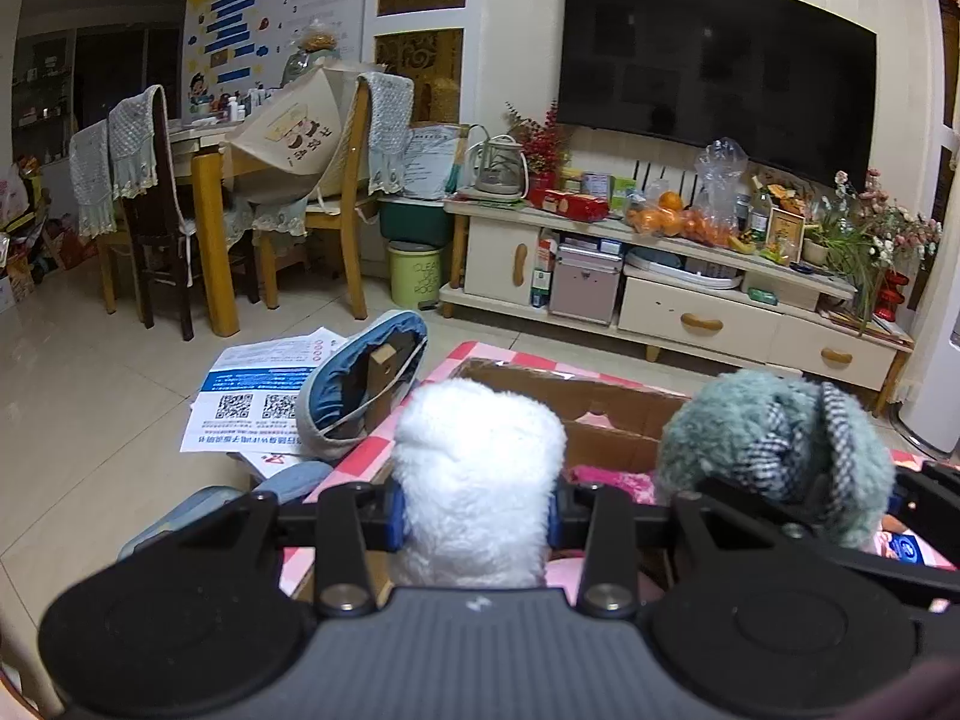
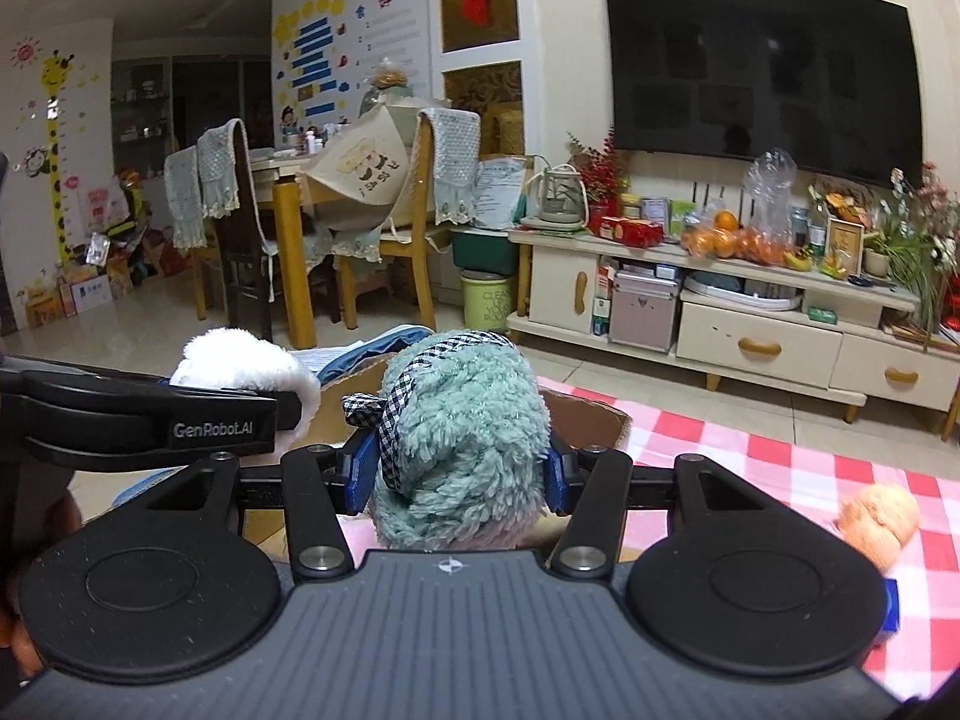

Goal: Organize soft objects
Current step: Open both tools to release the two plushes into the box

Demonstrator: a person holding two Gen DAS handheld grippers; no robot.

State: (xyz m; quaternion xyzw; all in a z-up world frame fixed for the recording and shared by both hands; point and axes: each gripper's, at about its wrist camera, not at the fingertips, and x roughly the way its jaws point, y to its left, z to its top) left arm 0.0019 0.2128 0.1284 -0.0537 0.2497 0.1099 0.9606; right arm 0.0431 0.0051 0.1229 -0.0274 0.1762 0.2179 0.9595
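Observation:
My left gripper (image 1: 477, 519) is shut on a white fluffy soft toy (image 1: 477, 474), whose top rises above the blue pads. My right gripper (image 2: 459, 471) is shut on a teal fluffy soft toy with a black-and-white checked ribbon (image 2: 465, 432). Both toys hang above an open cardboard box (image 1: 600, 405) that stands on a red-and-white checked cloth (image 2: 780, 456). Pink soft fabric (image 1: 612, 480) lies inside the box. The teal toy (image 1: 774, 450) also shows at the right of the left wrist view, the white toy (image 2: 240, 360) at the left of the right wrist view.
An orange plush ball (image 2: 879, 522) lies on the cloth to the right. On the floor to the left are printed sheets (image 1: 258, 390) and a blue slipper (image 1: 366, 384). Beyond stand a TV cabinet (image 2: 750, 324), a green bin (image 1: 414, 273) and dining chairs (image 1: 150, 204).

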